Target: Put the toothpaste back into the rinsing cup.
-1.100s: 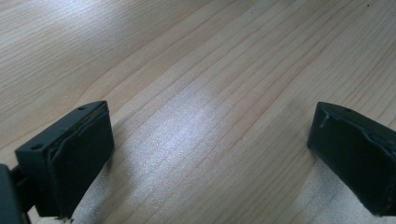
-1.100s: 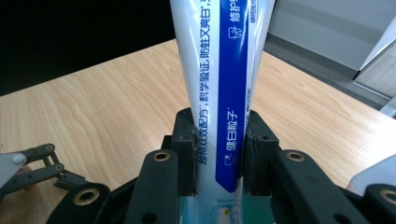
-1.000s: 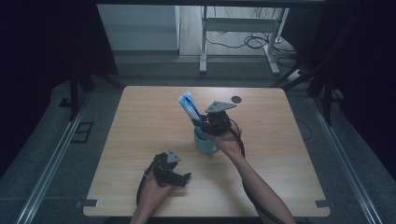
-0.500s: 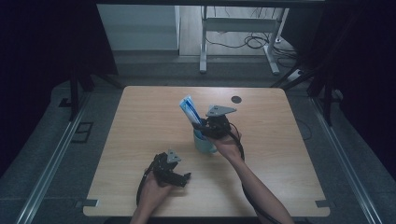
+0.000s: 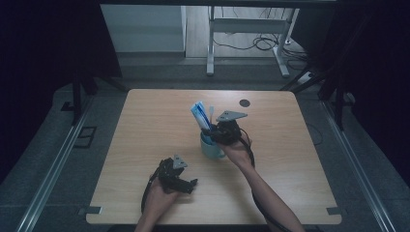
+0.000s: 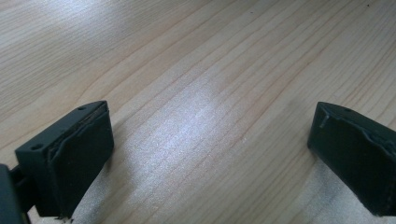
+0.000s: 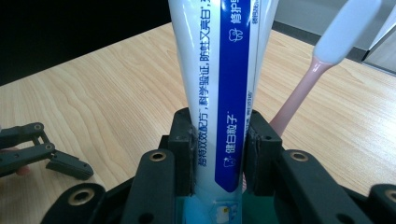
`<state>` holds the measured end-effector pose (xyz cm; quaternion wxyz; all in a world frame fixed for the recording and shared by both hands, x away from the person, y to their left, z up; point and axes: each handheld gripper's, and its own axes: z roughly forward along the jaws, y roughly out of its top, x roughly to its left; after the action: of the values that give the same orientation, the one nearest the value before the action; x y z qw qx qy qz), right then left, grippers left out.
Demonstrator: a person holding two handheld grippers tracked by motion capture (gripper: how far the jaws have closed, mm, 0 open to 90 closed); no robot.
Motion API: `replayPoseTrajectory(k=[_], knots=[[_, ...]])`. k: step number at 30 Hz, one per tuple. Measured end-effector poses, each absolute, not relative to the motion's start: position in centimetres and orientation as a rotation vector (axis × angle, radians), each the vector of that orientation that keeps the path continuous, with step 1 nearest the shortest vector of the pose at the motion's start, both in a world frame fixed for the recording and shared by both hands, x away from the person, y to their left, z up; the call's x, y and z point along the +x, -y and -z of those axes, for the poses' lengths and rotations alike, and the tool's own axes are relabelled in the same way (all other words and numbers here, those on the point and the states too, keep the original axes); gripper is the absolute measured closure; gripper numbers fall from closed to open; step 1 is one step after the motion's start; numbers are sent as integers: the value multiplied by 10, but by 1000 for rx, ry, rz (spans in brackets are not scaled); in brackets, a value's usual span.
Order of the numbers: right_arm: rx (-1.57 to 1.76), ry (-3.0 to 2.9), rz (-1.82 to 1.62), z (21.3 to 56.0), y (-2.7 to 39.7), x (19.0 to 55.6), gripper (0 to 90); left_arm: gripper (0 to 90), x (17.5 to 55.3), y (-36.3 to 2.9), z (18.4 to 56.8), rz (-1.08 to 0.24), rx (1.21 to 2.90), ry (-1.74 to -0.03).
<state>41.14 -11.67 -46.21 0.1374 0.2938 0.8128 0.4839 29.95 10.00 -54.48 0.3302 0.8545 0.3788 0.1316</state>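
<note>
Over the mug (image 5: 211,147), near the middle of the table (image 5: 145,145), my right gripper (image 7: 219,154) had its jaws closed against the two flat sides of the toothpaste tube (image 7: 219,70); they had just eased a shade wider, yet the pads (image 7: 186,149) looked to be touching the tube on both sides. The tube stood tilted in the mug, its lower end down inside, beside a toothbrush (image 7: 336,32) with a pink neck leaning off to the right. From above, my right gripper (image 5: 223,131) sat at the mug's rim with the tube (image 5: 199,115) rising past it.

My left gripper (image 5: 177,176) rested low on the near side of the table, well apart from the mug, jaws spread wide with only bare wood between them.

I judged the step in hand to be setting the tube into the mug, close to done. The next move called for opening the right jaws fully, then lifting back without dragging the tube or knocking the toothbrush
</note>
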Motion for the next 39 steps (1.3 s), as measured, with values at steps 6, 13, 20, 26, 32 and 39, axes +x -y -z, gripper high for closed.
replayPoseTrajectory(k=[6,13,20,26,32,39], knots=[[851,-2371,-1374,464,118,413,663,3,299,-100,545,-344,2235,-990],[842,-2387,-1335,466,118,413,651,3,299,-100,545,-344,2235,-991],[847,-2381,-1351,465,118,413,617,3,299,-100,545,-344,2235,-991],[851,-2366,-1388,455,120,412,560,3,299,-100,545,-343,2236,-991],[855,-2361,-1405,450,123,411,540,3,300,-100,545,-345,2237,-990],[834,-2361,-1410,446,124,409,509,3,299,-100,545,-344,2236,-991]])
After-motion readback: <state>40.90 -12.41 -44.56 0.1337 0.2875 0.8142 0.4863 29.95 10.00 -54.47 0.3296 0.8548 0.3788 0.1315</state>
